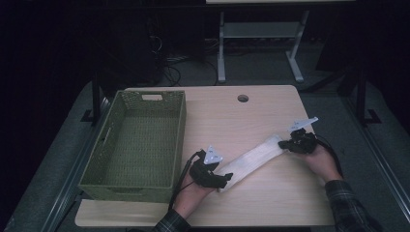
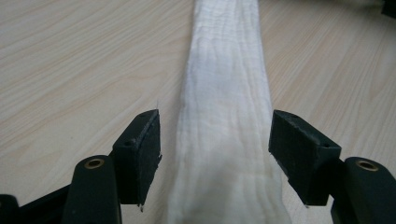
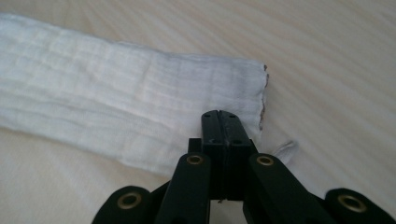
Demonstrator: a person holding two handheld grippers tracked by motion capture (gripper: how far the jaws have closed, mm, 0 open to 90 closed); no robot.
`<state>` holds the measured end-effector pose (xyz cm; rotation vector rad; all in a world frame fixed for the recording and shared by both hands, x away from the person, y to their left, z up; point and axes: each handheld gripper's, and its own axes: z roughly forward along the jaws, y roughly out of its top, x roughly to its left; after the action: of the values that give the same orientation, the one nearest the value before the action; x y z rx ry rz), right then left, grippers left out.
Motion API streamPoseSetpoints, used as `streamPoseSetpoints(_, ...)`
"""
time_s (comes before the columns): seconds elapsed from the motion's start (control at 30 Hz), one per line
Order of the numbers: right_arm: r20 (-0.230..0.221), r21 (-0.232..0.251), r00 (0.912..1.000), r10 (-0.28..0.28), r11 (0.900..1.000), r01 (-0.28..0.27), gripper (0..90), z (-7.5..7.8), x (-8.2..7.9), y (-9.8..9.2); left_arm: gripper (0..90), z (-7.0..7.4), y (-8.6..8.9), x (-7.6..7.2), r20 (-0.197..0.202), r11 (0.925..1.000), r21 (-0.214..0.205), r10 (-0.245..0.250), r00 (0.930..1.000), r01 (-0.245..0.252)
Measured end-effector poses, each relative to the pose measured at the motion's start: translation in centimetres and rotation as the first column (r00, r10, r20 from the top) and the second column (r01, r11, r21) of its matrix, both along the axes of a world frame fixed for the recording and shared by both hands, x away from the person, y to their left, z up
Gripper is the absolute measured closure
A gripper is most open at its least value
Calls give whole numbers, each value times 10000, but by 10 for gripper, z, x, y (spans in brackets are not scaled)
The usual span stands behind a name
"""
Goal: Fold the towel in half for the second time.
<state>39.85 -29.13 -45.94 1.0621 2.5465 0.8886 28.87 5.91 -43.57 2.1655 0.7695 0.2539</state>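
Folded white cloth [image 1: 251, 160] lies flat on the table [image 1: 270, 203] as a long narrow strip, running diagonally between the two tongs.

Right gripper [image 3: 219, 122]: jaws pressed fully together at the strip's far end, over its edge near the corner. Whether cloth is actually pinched between them cannot be told; they look closed on the hem. Likely purpose: anchor or draw that end so the strip stays straight.

Left gripper [image 2: 215, 149]: jaws stand apart, one on each side of the near end, pads clear of the fabric. The strip runs straight ahead from between them. Judged: positioned to take this end, grip not yet made.

Surroundings: green woven basket [image 1: 138, 145], empty, sits just beyond the left gripper on its outer side, well apart from the right one. Probable destination for the cloth. Cable hole [image 1: 242, 98] in the tabletop lies beyond both tongs. Nothing lies between cloth and basket; only the basket wall must be cleared.
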Motion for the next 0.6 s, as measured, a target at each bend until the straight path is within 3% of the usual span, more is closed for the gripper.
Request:
streamPoseSetpoints(0.2,78,-19,9993,359,9994,-359,894,-1,25,20,333,1,2,0,42,9999,-94,98,9999,-98)
streamPoseSetpoints(0.3,137,-41,9981,598,9982,-597,893,-1,40,33,333,2,2,0,155,9999,97,51,9999,-53)
streamPoseSetpoints(0.47,104,316,9965,834,9960,-837,887,-3,60,47,334,1,1,1,183,9996,248,112,9998,-117)
streamPoseSetpoints(0.6,85,706,9975,699,9950,-703,775,1,60,47,337,2,1,3,220,9995,226,212,9995,-217)
